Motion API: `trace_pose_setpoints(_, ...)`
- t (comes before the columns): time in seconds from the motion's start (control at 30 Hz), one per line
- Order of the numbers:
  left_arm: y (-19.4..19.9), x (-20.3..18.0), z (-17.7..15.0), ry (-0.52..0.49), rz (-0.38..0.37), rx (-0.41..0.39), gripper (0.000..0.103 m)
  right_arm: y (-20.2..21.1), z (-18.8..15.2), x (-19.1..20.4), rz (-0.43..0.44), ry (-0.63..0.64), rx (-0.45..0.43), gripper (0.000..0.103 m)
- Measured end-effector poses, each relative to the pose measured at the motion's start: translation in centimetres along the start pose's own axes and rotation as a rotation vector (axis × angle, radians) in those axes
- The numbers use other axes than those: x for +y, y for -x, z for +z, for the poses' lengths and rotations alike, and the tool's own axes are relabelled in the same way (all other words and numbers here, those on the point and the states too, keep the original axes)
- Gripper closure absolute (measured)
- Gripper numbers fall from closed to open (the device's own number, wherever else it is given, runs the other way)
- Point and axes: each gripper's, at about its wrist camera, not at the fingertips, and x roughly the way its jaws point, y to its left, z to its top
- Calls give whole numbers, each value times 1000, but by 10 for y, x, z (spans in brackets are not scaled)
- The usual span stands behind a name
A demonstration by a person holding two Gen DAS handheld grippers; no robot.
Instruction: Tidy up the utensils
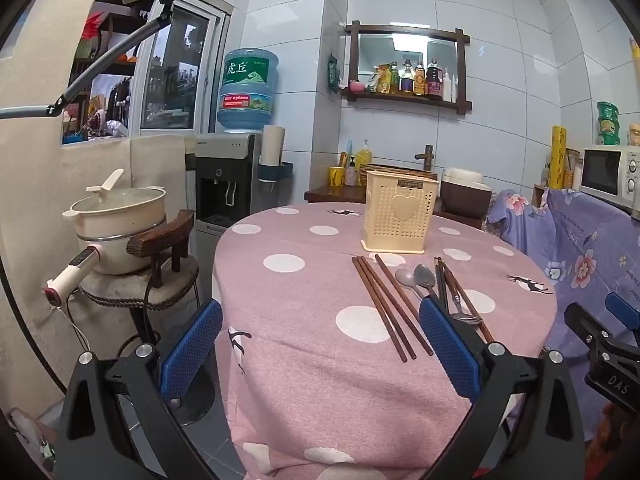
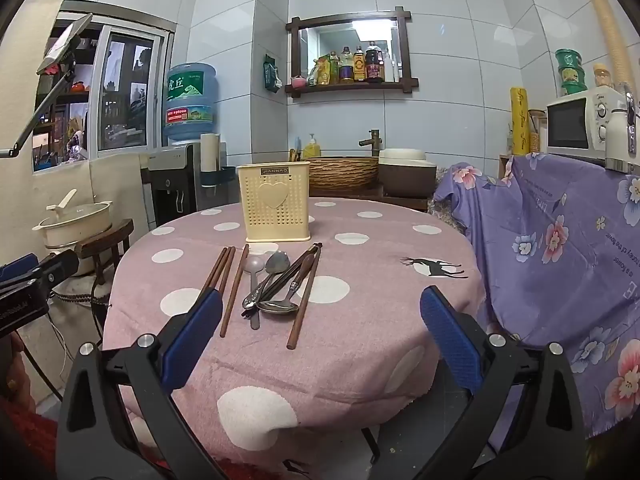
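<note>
Looking through the left wrist view: left gripper point(image 1: 320, 344) was spread wide, empty, short of the wooden chopsticks point(image 1: 384, 308) and metal spoons point(image 1: 420, 280) lying loose on the pink tablecloth point(image 1: 304, 360), in front of the cream utensil holder point(image 1: 398, 212). Right wrist view: right gripper point(image 2: 320, 340) also wide, empty. Chopsticks point(image 2: 234, 290) likely light, stiff, prone to roll; pinch mid-shaft. Spoons point(image 2: 276, 268) likely slippery; take the handles.

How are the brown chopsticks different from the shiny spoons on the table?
The chopsticks are dark brown, thin and straight from end to end; the spoons are silvery metal with round bowls. Several chopsticks lie separately in a loose row, while the spoons lie piled and crossing each other. Both kinds rest flat on the pink spotted tablecloth, in front of the cream holder, not yet inside it.
</note>
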Motion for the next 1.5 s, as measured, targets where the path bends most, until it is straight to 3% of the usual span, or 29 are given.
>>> trace_pose_setpoints(0.4,9,-1,8,15,-7,-16,5,1,0,4,1,14,-4,5)
trace_pose_setpoints(0.57,4,2,3,22,-6,-10,10,0,-1,3,1,14,-4,5)
trace_pose_setpoints(1.5,2,1,0,13,-6,-7,10,0,1,4,3,11,0,5)
